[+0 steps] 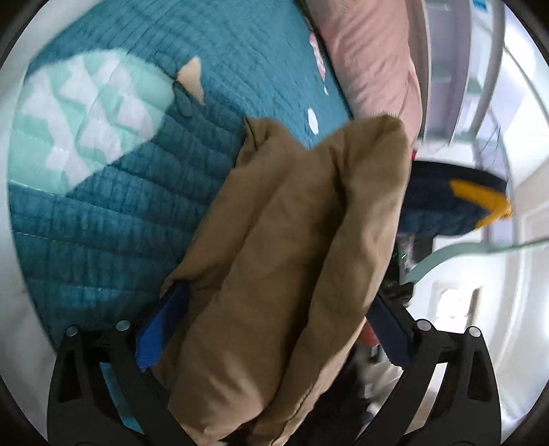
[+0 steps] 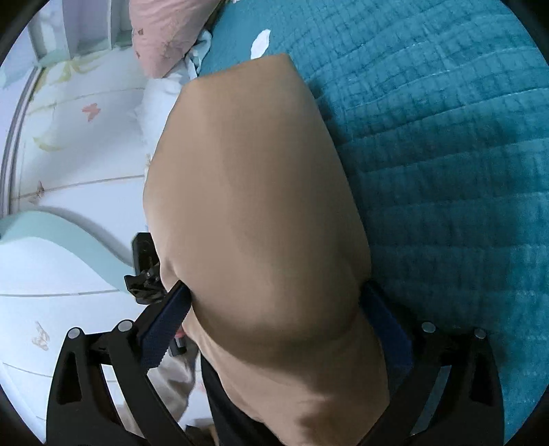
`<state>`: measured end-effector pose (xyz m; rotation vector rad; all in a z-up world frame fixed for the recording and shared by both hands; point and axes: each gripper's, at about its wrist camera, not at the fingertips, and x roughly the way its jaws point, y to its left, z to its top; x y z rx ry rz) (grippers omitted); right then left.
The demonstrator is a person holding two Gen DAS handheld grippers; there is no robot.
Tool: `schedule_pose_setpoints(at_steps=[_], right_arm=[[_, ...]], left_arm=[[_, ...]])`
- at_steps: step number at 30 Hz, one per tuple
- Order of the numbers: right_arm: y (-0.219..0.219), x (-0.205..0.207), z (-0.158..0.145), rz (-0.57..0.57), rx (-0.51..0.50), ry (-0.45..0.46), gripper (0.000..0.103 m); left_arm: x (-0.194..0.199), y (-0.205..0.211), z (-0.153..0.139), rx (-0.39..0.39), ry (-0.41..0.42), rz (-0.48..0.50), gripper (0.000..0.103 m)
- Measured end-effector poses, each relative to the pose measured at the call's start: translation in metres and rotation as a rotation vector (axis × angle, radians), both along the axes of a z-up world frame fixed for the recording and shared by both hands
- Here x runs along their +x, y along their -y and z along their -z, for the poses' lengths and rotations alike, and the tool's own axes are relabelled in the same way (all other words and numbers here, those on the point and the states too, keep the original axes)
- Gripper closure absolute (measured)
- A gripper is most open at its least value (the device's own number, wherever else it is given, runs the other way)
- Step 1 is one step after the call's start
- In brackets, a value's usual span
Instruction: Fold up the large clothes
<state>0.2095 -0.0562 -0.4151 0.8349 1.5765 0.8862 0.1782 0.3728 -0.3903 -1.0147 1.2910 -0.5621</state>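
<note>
A folded tan garment (image 1: 291,219) lies lengthwise between the blue pads (image 1: 154,332) of my left gripper (image 1: 278,293), reaching out over the teal quilted bed cover (image 1: 103,219). Its jaws stand wide and the thick bundle fills the gap without looking squeezed. In the right wrist view the same tan garment (image 2: 254,192) bulges smooth and rounded between the pads (image 2: 164,326) of my right gripper (image 2: 274,284). Those jaws are also spread wide around the cloth. The garment hides what lies under it on the teal cover (image 2: 446,171).
A pink pillow (image 1: 377,58) lies at the head of the bed, also seen as a pink pillow (image 2: 164,31). A dark blue item with a yellow patch (image 1: 453,202) sits beyond the bed edge. White cabinet doors with butterfly prints (image 2: 79,144) stand at the left.
</note>
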Motion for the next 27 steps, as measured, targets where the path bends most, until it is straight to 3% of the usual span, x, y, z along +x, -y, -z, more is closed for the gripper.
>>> schedule_pose_setpoints(at_steps=[5,8,9,12,14,16,22,27], right_arm=[[-0.006,-0.002,-0.017,0.017,0.088,0.016,0.009],[-0.008,-0.008,-0.030,0.022,0.027,0.078,0.019],[-0.006,-0.009,-0.028,0.046,-0.005,0.076,0.020],[0.003,-0.015,-0.036,0.120,-0.038,0.081,0.042],[0.009,-0.020,-0.046,0.135,-0.051,0.114,0.052],[0.014,-0.022,-0.054,0.150,-0.054,0.125,0.055],[0.064,-0.025,-0.090,0.219,-0.002,0.181,0.058],[0.124,-0.024,-0.131,0.279,0.001,0.265,0.058]], left_arm=[[-0.011,0.022,-0.013,-0.004,0.052,0.060,0.008],[-0.021,0.045,-0.015,0.104,0.071,0.074,0.018],[-0.023,0.047,-0.017,0.119,0.053,0.050,0.024],[-0.029,0.048,-0.030,0.110,0.060,-0.001,0.050],[-0.033,0.057,-0.043,0.134,0.087,0.009,0.057],[-0.037,0.072,-0.060,0.176,0.127,0.032,0.063],[-0.036,0.118,-0.103,0.208,0.209,0.068,0.065],[-0.023,0.184,-0.136,0.218,0.281,0.126,0.065]])
